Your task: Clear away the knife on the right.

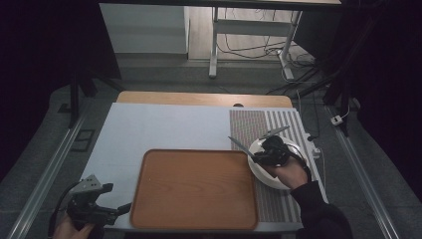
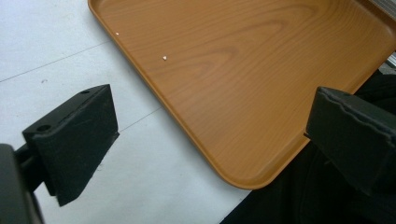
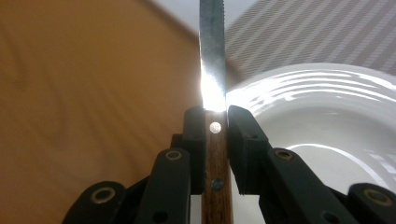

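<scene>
The left hand-held gripper (image 1: 107,206) waits with jaws spread wide near the front left corner of the wooden tray (image 1: 194,189) on the tabletop (image 1: 149,129). To the right, the right hand-held gripper (image 3: 215,122) pinches a table knife (image 3: 214,65) by its wooden handle, above the white plate (image 3: 327,116). The knife seems stiff and light, the blade smooth, so the handle is the safe hold.

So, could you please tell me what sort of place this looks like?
Probably a lab or office test bench laid out as a dining setup: a brown wooden tray, a white plate on a striped placemat, and loose cables under desks behind.
</scene>
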`<state>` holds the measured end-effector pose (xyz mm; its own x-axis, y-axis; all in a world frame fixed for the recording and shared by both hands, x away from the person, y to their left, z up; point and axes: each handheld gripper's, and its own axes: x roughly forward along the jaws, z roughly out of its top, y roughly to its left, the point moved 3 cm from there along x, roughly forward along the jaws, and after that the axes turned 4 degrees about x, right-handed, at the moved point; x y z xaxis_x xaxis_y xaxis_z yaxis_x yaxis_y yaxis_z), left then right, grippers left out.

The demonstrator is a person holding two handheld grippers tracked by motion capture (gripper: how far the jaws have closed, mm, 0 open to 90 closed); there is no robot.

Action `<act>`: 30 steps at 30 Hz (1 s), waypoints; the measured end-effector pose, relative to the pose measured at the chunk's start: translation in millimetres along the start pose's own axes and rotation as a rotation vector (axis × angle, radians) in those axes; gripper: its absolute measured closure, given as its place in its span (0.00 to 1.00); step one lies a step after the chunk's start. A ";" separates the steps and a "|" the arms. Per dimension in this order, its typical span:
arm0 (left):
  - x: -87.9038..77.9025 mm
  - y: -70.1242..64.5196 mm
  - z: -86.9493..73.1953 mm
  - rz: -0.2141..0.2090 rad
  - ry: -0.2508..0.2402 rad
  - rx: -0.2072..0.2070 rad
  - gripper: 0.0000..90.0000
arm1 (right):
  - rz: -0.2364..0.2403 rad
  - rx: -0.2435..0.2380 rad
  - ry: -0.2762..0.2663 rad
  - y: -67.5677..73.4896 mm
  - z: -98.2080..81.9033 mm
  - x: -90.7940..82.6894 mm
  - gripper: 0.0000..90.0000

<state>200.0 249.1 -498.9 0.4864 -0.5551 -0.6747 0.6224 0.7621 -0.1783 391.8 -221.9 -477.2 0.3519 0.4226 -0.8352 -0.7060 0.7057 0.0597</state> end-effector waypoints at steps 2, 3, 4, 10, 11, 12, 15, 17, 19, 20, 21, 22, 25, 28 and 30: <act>0.0 0.1 0.0 -0.002 0.000 -0.001 0.03 | 0.009 -0.020 -0.001 10.8 -2.1 0.4 0.87; 0.0 0.1 0.0 -0.001 0.000 -0.001 0.03 | 0.011 -0.030 0.000 15.8 -3.2 0.4 0.87; 0.1 0.0 0.0 0.000 0.000 0.000 0.03 | 0.015 -0.040 0.000 20.6 -4.2 0.5 0.87; 0.6 0.5 0.4 -0.004 0.001 -0.004 0.03 | 0.047 -0.085 -0.002 48.5 -9.4 0.7 0.87; 0.7 0.3 0.4 -0.003 0.001 -0.003 0.03 | 0.050 -0.090 -0.003 53.4 -10.0 0.8 0.87; 0.7 0.2 0.5 -0.002 0.002 -0.002 0.03 | 0.055 -0.098 -0.002 58.0 -10.7 1.3 0.87; 0.7 0.2 0.4 -0.002 0.002 -0.003 0.03 | 0.070 -0.112 0.001 71.8 -13.3 3.9 0.87; 0.6 0.4 0.4 -0.003 0.002 -0.004 0.03 | 0.080 -0.120 0.007 80.9 -15.2 6.4 0.87; 0.7 0.5 0.4 -0.003 0.002 -0.004 0.03 | 0.091 -0.130 0.010 89.6 -16.9 9.2 0.87; 0.7 0.4 0.4 -0.003 0.002 -0.004 0.03 | 0.098 -0.137 0.013 94.0 -17.6 10.5 0.87; 0.7 0.4 0.4 -0.005 0.002 -0.004 0.03 | 0.101 -0.142 0.013 98.2 -18.1 11.7 0.87; 0.7 0.5 0.4 -0.005 0.002 -0.004 0.03 | 0.101 -0.146 0.015 102.2 -18.5 13.0 0.87; 0.7 0.5 0.4 -0.003 0.002 -0.004 0.03 | 0.103 -0.173 0.031 109.8 -21.0 19.5 0.87; 0.7 0.4 0.4 -0.003 0.003 -0.002 0.03 | 0.095 -0.185 0.061 112.7 -25.1 28.2 0.87; 0.7 0.5 0.4 -0.003 0.003 -0.003 0.03 | 0.084 -0.192 0.080 113.6 -28.3 33.7 0.87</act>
<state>200.9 248.9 -499.1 0.4826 -0.5566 -0.6762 0.6224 0.7612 -0.1824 306.1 -143.6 -514.1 0.2423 0.4232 -0.8730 -0.8376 0.5454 0.0319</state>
